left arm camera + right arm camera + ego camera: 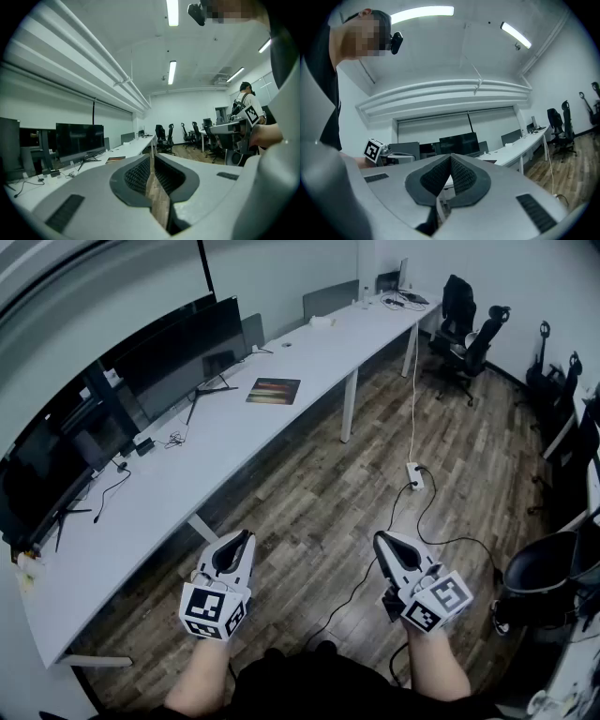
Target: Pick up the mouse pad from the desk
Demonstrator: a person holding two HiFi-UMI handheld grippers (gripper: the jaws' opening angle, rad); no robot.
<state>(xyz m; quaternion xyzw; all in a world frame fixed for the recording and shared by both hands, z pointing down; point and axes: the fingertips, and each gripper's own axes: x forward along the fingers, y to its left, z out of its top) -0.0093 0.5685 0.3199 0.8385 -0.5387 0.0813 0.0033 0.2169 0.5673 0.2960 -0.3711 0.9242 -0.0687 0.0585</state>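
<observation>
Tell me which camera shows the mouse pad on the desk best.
The head view: it looks down on the whole mouse pad, flat on the white desk. The left gripper view shows only a thin edge-on strip. In the right gripper view it is too small to tell.

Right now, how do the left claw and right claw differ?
The left claw hangs beside the desk edge, nearer the mouse pad; the right claw hangs over open floor by the black cable. The left claw points along the desk; the right claw angles toward it. Both are shut, empty, short of the pad.
</observation>
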